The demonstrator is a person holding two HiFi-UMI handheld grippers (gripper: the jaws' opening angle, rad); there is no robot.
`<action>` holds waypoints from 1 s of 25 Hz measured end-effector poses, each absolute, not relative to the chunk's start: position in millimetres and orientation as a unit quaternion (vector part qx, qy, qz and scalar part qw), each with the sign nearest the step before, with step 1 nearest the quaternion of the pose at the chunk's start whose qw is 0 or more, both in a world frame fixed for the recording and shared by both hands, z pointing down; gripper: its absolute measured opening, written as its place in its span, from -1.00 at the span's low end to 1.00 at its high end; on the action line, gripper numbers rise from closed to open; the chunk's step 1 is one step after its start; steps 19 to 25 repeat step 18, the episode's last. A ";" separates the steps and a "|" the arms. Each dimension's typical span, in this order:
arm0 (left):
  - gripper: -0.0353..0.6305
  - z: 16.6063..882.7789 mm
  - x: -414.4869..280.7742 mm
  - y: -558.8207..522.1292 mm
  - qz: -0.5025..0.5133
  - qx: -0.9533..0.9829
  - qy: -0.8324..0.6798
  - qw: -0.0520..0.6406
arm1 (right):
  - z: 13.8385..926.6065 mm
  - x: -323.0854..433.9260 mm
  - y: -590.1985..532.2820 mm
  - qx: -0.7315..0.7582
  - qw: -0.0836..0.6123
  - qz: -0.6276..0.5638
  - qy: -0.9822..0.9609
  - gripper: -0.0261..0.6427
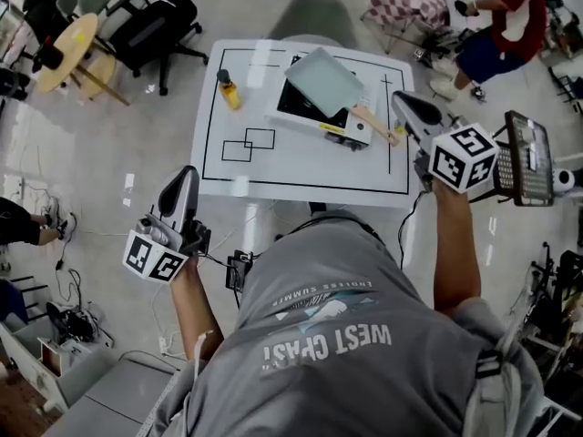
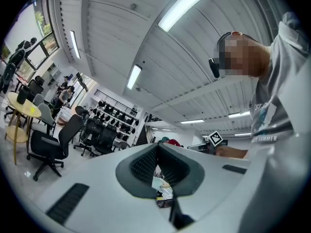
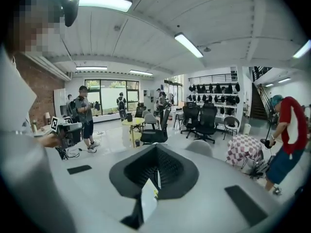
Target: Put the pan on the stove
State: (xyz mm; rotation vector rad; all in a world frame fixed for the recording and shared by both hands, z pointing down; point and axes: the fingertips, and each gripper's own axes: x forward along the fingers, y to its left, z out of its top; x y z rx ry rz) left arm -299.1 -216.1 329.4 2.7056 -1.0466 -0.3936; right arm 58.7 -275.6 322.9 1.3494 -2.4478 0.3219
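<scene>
Over on the table (image 1: 273,167), the pan (image 1: 325,82) already sat on the stove (image 1: 299,109), so you looked basically done. Your left gripper (image 1: 185,178) and right gripper (image 1: 407,106) hung clear, fingers closed on nothing.

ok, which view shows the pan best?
Head view: the whole pan shows from above, with its wooden handle, resting on the stove on the table. Both gripper views look out into the room; only a sliver of tabletop shows below their jaws, too small to pick out the pan.
</scene>
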 end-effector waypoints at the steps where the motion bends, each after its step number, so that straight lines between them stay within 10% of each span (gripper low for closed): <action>1: -0.90 328.8 -299.8 -214.6 -0.133 0.919 -0.354 0.107 | 321.5 59.0 -273.3 0.476 0.163 0.112 -0.857 -0.90; 25: -0.90 329.8 -301.6 -188.7 -0.129 0.924 -0.343 0.111 | 320.7 61.9 -243.8 0.491 0.156 0.121 -0.849 -0.90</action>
